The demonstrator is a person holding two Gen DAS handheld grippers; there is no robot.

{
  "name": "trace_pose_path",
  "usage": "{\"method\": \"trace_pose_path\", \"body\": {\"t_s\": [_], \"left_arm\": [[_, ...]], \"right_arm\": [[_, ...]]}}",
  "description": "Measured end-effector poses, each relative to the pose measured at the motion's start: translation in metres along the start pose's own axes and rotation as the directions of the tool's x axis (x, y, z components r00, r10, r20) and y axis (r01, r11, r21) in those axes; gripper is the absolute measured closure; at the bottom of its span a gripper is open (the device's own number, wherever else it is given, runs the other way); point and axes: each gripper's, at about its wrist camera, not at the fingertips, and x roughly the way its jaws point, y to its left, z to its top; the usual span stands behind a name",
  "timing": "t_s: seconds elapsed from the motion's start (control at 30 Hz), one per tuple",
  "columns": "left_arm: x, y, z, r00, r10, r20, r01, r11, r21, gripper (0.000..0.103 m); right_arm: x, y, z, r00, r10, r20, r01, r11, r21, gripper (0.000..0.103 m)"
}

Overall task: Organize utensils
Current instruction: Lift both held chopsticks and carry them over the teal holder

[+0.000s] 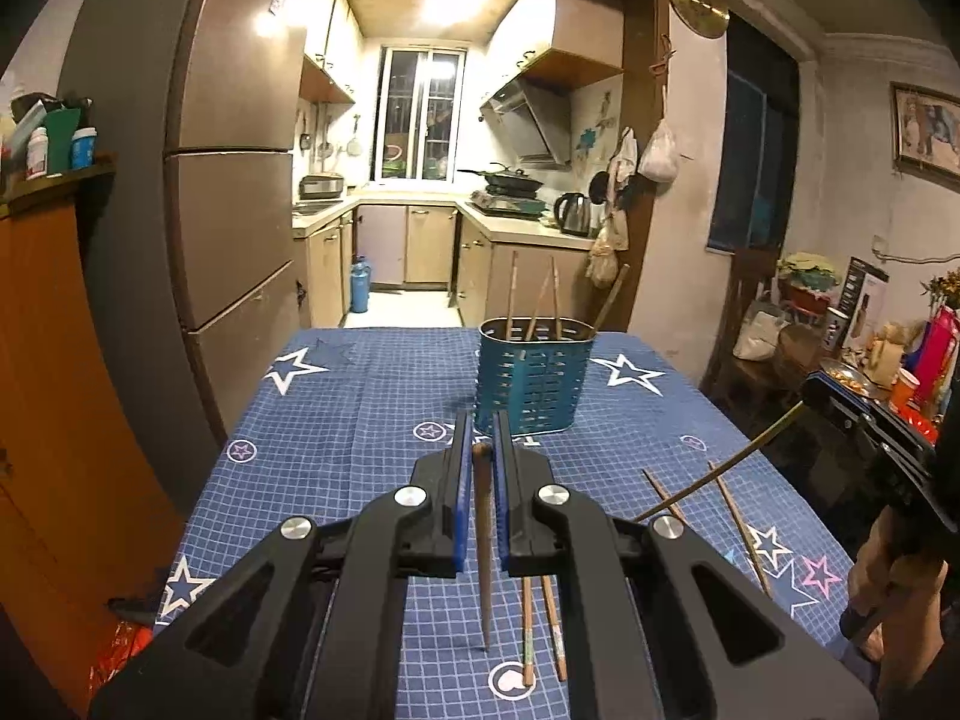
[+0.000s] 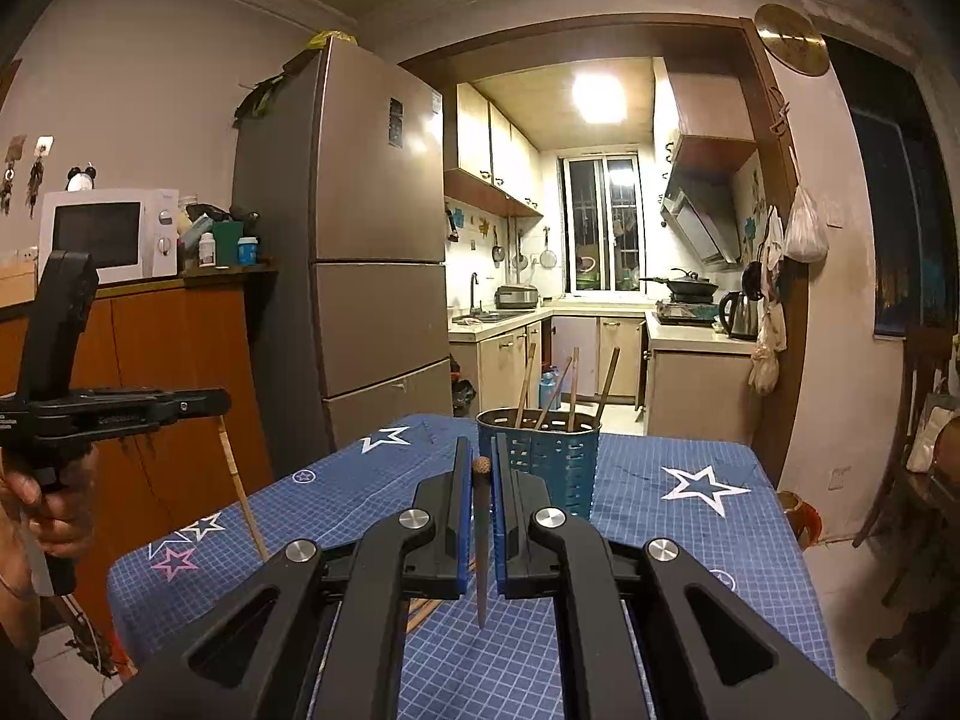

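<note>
A blue perforated utensil holder (image 1: 535, 378) stands on the star-patterned blue tablecloth (image 1: 372, 396) and holds several chopsticks (image 1: 511, 294). It also shows in the right wrist view (image 2: 543, 456). My left gripper (image 1: 482, 429) is shut on a dark wooden chopstick (image 1: 483, 540), held above the table short of the holder. My right gripper (image 2: 478, 453) is shut on a dark chopstick (image 2: 481, 546), also short of the holder. Each gripper shows in the other's view, the right gripper (image 1: 864, 420) and the left gripper (image 2: 120, 408), each with a chopstick hanging from it. Several loose chopsticks (image 1: 738, 522) lie on the cloth.
Two more chopsticks (image 1: 543, 630) lie near the front under my left gripper. A tall fridge (image 2: 360, 240) and an orange cabinet (image 2: 168, 372) with a microwave (image 2: 108, 234) stand left of the table. A cluttered side table (image 1: 840, 360) is at the right. The kitchen lies beyond.
</note>
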Motion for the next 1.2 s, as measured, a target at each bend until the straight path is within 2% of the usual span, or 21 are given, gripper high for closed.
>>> {"method": "trace_pose_path", "body": {"t_s": [0.2,0.33,0.47,0.6,0.8,1.2], "left_arm": [[-0.002,-0.004,0.011,0.999,0.040,0.015,-0.040,0.999,0.016,0.098],[-0.003,-0.011,0.017,0.994,0.097,0.045,-0.099,0.994,0.044,0.098],[0.002,-0.018,0.026,0.984,0.166,0.069,-0.171,0.982,0.075,0.098],[0.009,-0.023,0.038,0.975,0.204,0.088,-0.212,0.972,0.098,0.098],[0.016,-0.033,0.053,0.965,0.236,0.112,-0.249,0.960,0.124,0.098],[0.042,-0.050,0.088,0.954,0.249,0.167,-0.275,0.948,0.161,0.098]], "right_arm": [[0.006,-0.003,0.007,1.000,-0.004,0.000,0.004,1.000,0.000,0.096],[0.012,-0.005,0.015,1.000,-0.002,0.002,0.002,1.000,0.007,0.096],[0.018,-0.006,0.022,1.000,0.000,-0.001,0.000,1.000,0.010,0.096],[0.029,-0.010,0.038,1.000,-0.013,0.006,0.013,1.000,-0.001,0.096],[0.046,-0.016,0.067,0.999,-0.046,0.018,0.046,0.999,-0.027,0.096],[0.083,-0.032,0.114,0.996,-0.084,0.020,0.085,0.996,-0.038,0.096]]}}
